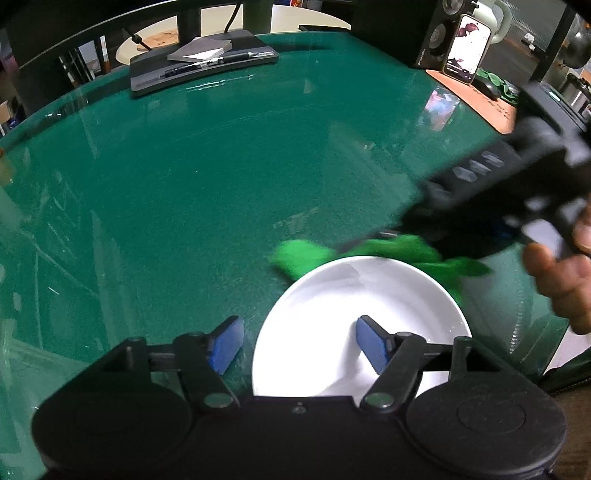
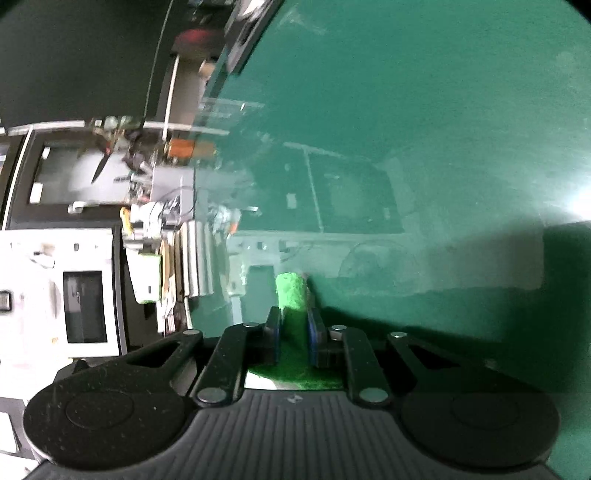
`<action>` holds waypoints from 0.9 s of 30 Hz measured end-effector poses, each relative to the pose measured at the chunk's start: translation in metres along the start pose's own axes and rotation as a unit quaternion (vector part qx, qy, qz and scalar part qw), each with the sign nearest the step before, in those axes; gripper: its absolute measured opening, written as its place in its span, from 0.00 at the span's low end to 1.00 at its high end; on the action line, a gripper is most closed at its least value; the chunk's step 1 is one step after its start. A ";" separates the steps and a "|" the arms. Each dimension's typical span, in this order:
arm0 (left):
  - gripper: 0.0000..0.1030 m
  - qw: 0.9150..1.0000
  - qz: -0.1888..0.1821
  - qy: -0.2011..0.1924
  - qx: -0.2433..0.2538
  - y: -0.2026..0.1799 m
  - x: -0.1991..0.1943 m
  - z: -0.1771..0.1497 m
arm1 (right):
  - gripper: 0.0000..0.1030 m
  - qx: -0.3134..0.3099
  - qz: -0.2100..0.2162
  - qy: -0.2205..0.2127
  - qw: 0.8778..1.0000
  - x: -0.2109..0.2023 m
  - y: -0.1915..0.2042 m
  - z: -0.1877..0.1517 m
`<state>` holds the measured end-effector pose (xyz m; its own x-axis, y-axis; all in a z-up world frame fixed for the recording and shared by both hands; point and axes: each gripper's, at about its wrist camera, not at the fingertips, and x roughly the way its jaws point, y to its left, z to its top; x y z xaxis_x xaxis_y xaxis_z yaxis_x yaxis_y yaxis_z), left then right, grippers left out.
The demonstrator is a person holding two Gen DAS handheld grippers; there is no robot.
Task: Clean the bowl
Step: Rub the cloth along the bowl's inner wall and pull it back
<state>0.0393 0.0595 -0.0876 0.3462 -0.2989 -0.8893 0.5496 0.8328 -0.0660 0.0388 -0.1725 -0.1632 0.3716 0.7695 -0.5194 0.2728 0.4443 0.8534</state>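
Observation:
A white bowl (image 1: 332, 306) stands on the green table right in front of my left gripper (image 1: 300, 325). That gripper is open and straddles the bowl's near-left rim, with one blue pad (image 1: 227, 345) outside the bowl and the other over its inside; neither presses on it. My right gripper (image 2: 293, 319) is shut on a green cloth (image 2: 291, 295). In the left wrist view the cloth (image 1: 402, 249) lies bunched over the bowl's far rim. The right gripper's blurred black body (image 1: 491, 177) reaches in from the right, held by a hand (image 1: 561, 284).
At the table's far edge a black stand base (image 1: 207, 70) carries a notepad and pens. At the far right are a phone (image 1: 466, 48), a speaker (image 1: 437, 35) and an orange mat (image 1: 480, 101). Bare green table (image 1: 184, 184) spreads to the left of the bowl.

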 end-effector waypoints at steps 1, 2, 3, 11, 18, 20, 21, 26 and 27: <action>0.60 1.000 0.009 -0.004 0.000 0.000 -0.001 0.000 | 0.15 0.006 -0.002 -0.002 1.000 -0.008 -0.006 -0.004; 0.52 1.000 0.018 -0.008 -0.001 -0.001 -0.002 0.000 | 0.15 0.012 -0.004 -0.003 1.000 -0.015 -0.012 -0.008; 0.51 1.000 0.028 -0.012 0.001 -0.002 -0.005 -0.001 | 0.15 0.023 0.001 -0.015 1.000 -0.023 -0.018 -0.012; 0.32 0.998 0.051 -0.014 0.013 -0.008 -0.014 -0.006 | 0.15 0.062 0.029 -0.052 0.996 -0.041 -0.034 -0.016; 0.32 0.999 0.049 -0.014 0.014 -0.009 -0.013 -0.006 | 0.15 0.016 0.014 -0.003 1.000 0.003 -0.007 0.006; 0.32 0.999 0.048 -0.014 0.015 -0.009 -0.013 -0.006 | 0.15 0.006 0.019 0.007 1.000 0.019 0.004 0.013; 0.32 0.999 0.049 -0.014 0.016 -0.009 -0.013 -0.006 | 0.16 -0.002 0.021 0.012 1.000 0.026 0.010 0.015; 0.39 0.999 0.042 -0.012 0.017 -0.010 -0.013 -0.007 | 0.16 -0.011 0.023 0.020 0.999 0.026 0.016 0.013; 0.40 0.999 0.040 -0.011 0.019 -0.011 -0.013 -0.007 | 0.16 -0.003 0.026 0.017 0.999 0.019 0.011 0.011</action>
<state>0.0235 0.0578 -0.0785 0.4066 -0.2436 -0.8805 0.5484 0.8359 0.0219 0.0586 -0.1578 -0.1646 0.3545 0.8073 -0.4718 0.2486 0.4050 0.8799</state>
